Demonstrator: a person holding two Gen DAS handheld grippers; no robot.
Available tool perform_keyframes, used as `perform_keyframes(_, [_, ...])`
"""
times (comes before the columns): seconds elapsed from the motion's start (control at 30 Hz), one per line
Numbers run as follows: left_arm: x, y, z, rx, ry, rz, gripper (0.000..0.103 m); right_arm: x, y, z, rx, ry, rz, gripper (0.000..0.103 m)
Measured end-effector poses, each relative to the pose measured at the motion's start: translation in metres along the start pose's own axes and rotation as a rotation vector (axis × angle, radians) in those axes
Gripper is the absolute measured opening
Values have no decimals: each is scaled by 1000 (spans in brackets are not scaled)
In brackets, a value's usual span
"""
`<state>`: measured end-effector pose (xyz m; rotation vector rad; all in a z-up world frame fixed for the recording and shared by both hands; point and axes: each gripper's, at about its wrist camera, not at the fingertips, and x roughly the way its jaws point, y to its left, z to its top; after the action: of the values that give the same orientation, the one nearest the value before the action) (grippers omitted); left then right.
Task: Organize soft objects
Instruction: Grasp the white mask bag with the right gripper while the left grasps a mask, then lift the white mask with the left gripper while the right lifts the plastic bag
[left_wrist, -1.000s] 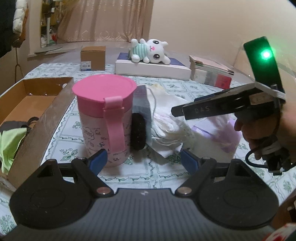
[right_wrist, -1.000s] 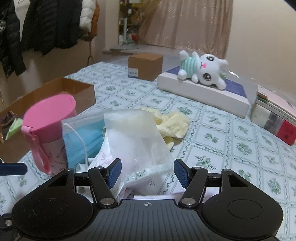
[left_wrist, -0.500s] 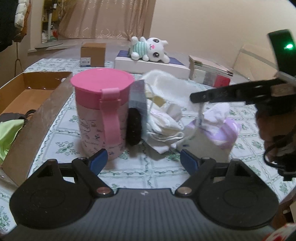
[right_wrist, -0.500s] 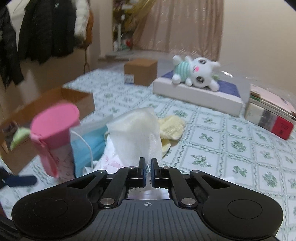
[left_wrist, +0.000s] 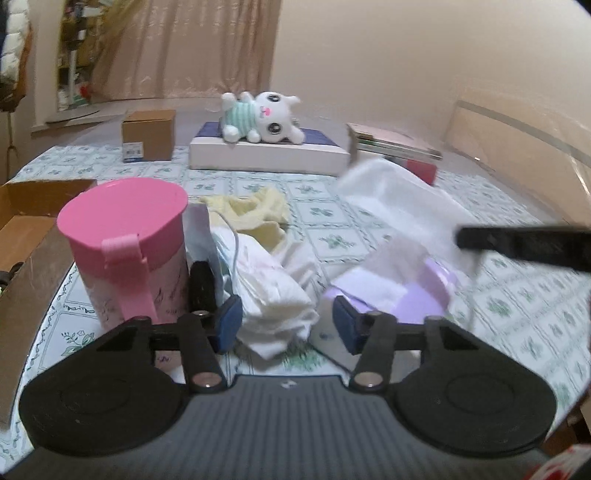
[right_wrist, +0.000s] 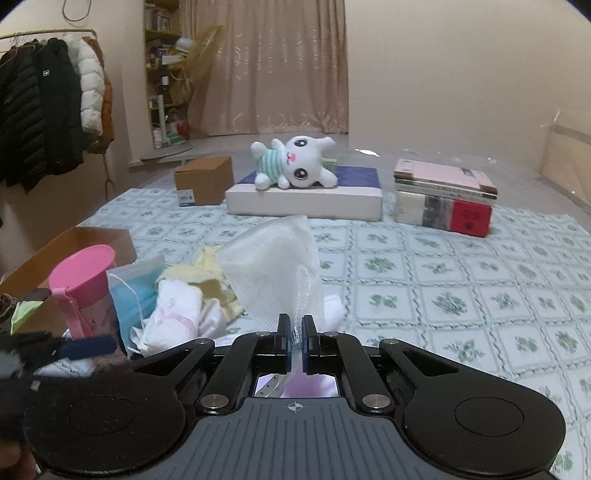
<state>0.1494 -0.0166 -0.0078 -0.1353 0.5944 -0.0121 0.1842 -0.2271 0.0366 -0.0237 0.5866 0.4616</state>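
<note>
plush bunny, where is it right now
The plush bunny lies on the flat white box at the table's far side, between the small cardboard box and the book stack.

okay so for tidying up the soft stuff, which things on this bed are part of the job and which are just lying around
Part of the job: white mesh cloth in the right gripper, yellow cloth, white garment, blue mask, cardboard box.

Lying about: pink cup, plush toy, books.

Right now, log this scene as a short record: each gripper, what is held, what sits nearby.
right gripper: jaws shut on white mesh cloth, lifted off the table
left gripper: jaws have just been closing, white folded cloth between them, not pressed
beside the pile: pink cup, upright, lid on
left edge: cardboard box, open
far side: plush toy lying on a flat box
</note>
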Motion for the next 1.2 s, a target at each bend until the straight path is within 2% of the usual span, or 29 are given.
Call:
perform_keyframes(0.1, [15,0,4,-43,15,46,41,0,-4,-3,12,1,-1,5])
perform_keyframes(0.33, [38,-1,6,-101,38,104,39,3,-7,-9,15,6,9,5])
perform_keyframes(0.47, [41,-2,4,-100,55,132,12,2,-7,-12,23,4,10,5])
perform_keyframes(0.57, [35,1,2,-101,54,123,7,-1,-7,-13,25,6,13,5])
perform_keyframes(0.8, [2,9,-7,-73,78,40,5,-19,-1,-20,41,1,16,5])
perform_keyframes(1.07, [-39,33,-31,19,191,-71,6,-41,16,-31,60,2,23,5])
perform_keyframes(1.2, [-50,42,-43,54,216,-49,10,-45,25,-39,73,13,27,5])
